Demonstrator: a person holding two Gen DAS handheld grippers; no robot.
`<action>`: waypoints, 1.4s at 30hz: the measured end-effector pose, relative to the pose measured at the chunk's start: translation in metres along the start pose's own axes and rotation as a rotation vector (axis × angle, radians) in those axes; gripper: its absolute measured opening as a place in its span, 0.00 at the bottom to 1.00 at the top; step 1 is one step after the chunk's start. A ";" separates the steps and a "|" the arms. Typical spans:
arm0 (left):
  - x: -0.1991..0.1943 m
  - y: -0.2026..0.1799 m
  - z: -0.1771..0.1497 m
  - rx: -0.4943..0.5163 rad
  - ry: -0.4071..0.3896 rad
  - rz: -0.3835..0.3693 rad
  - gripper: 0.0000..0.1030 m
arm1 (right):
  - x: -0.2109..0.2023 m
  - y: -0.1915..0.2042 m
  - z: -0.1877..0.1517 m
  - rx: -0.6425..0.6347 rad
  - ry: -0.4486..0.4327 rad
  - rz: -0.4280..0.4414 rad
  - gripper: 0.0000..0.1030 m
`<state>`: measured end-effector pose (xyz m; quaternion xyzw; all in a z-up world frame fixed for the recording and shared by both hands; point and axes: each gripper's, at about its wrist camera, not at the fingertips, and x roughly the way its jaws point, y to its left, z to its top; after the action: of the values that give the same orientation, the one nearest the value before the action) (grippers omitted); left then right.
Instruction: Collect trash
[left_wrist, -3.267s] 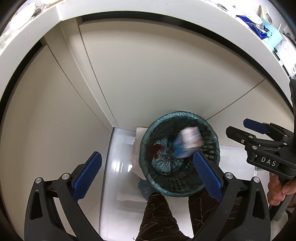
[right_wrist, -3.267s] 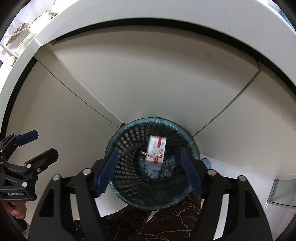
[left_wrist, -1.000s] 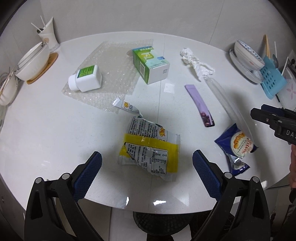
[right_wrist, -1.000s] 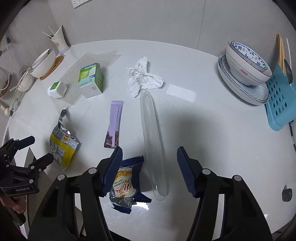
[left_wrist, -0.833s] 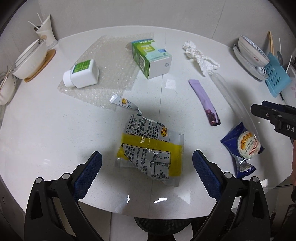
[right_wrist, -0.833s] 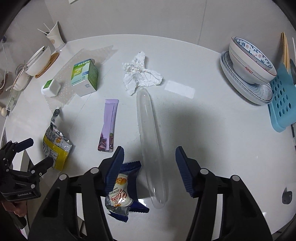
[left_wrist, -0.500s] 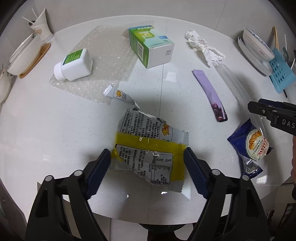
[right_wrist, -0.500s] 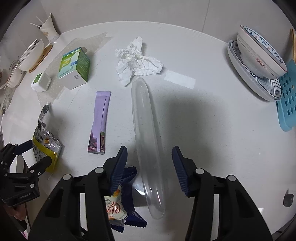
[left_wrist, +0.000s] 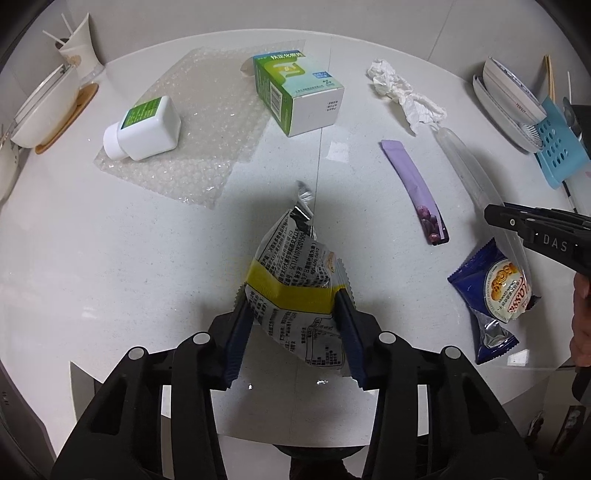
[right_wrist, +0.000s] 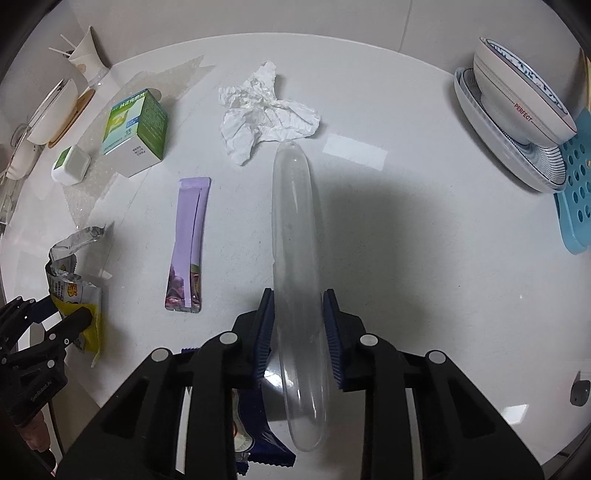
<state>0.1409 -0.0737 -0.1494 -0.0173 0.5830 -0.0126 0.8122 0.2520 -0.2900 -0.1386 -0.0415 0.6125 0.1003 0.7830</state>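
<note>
Closing on: two pieces of trash at once, one in each of my grippers.
Left gripper (left_wrist: 293, 325): its jaws have just been closing, and the blue pads now press both sides of the silver and yellow snack wrapper (left_wrist: 295, 291), which is bunched up between them on the table (left_wrist: 110, 266).
Right gripper (right_wrist: 297, 332): its jaws have just been closing around the long clear plastic tube (right_wrist: 295, 236); the pads sit right at its two sides, and I read that as a grip, though the clear plastic makes the contact hard to see.
Tube's lie: flat on the table, pointing away from me toward the crumpled tissue (right_wrist: 264, 110).
Blue snack packet (left_wrist: 498, 291): on the table near its edge, beside my right gripper.
Purple sachet (right_wrist: 188, 243): flat on the table between wrapper and tube.
Farther back: green and white box (left_wrist: 295, 96), white bottle (left_wrist: 144, 129) on bubble wrap (left_wrist: 207, 147).
</note>
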 end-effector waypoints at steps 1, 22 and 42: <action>-0.002 0.000 0.000 0.002 -0.004 0.001 0.42 | -0.002 -0.001 0.000 0.002 -0.005 -0.002 0.25; -0.055 0.004 -0.002 -0.016 -0.110 -0.018 0.36 | -0.057 -0.016 -0.015 0.059 -0.111 -0.013 0.24; -0.115 -0.009 -0.014 0.024 -0.218 -0.051 0.35 | -0.150 -0.005 -0.049 0.122 -0.303 0.012 0.24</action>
<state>0.0910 -0.0779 -0.0449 -0.0236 0.4903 -0.0385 0.8704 0.1720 -0.3204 -0.0060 0.0253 0.4926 0.0730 0.8668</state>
